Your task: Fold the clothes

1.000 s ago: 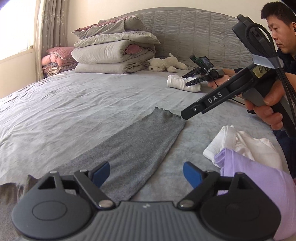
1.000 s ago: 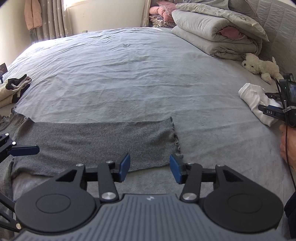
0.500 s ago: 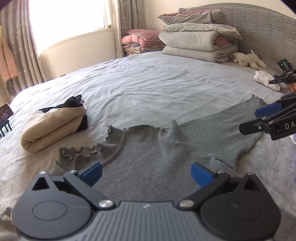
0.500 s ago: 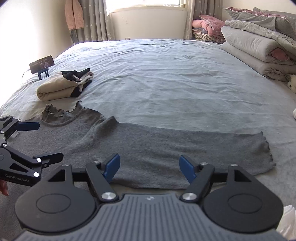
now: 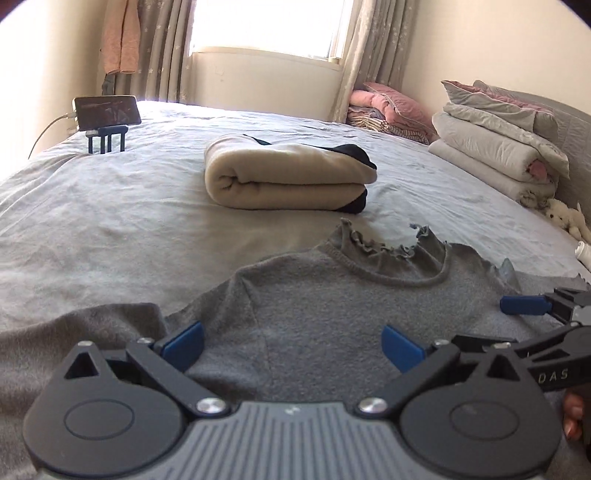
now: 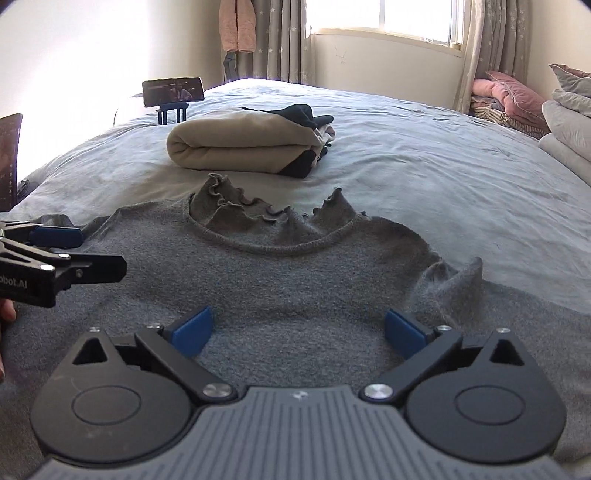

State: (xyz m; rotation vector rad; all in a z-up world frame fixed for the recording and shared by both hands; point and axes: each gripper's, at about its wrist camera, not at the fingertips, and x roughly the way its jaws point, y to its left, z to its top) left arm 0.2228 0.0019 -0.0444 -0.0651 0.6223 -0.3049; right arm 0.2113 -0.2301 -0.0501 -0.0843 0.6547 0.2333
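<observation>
- The left gripper [image 5: 291, 343] is low over a gray top [image 5: 332, 314]. Its blue fingers [image 5: 184, 341] stand wide apart. Nothing is between them but the cloth underneath.
- The right gripper [image 6: 297, 332] hangs over the same gray top [image 6: 295, 280]. Its jaws are opening wide and hold nothing.
- Each camera sees the other gripper too. The right one [image 5: 532, 317] pokes in from the right edge of the left view. The left one [image 6: 62, 254] pokes in from the left edge of the right view.
- The gray top lies spread flat on the bed [image 6: 424, 155], close to the grippers. Its frilly neck [image 6: 258, 210] points away from them.
- One bit of the top is bunched up [image 6: 454, 280] on the right side.
- Just past the neck sits a folded tan cloth [image 6: 240, 147] with something black [image 6: 303, 110] tucked in it.
- Farther back, a phone [image 6: 173, 90] stands on a small blue stand.
- Folded blankets [image 5: 498, 147] and pink pillows [image 5: 388, 107] are piled far off on the right.
- A small white toy animal [image 5: 567, 218] lies near the blankets.
- At the very back are a bright window [image 6: 384, 18] and curtains [image 6: 284, 40].
</observation>
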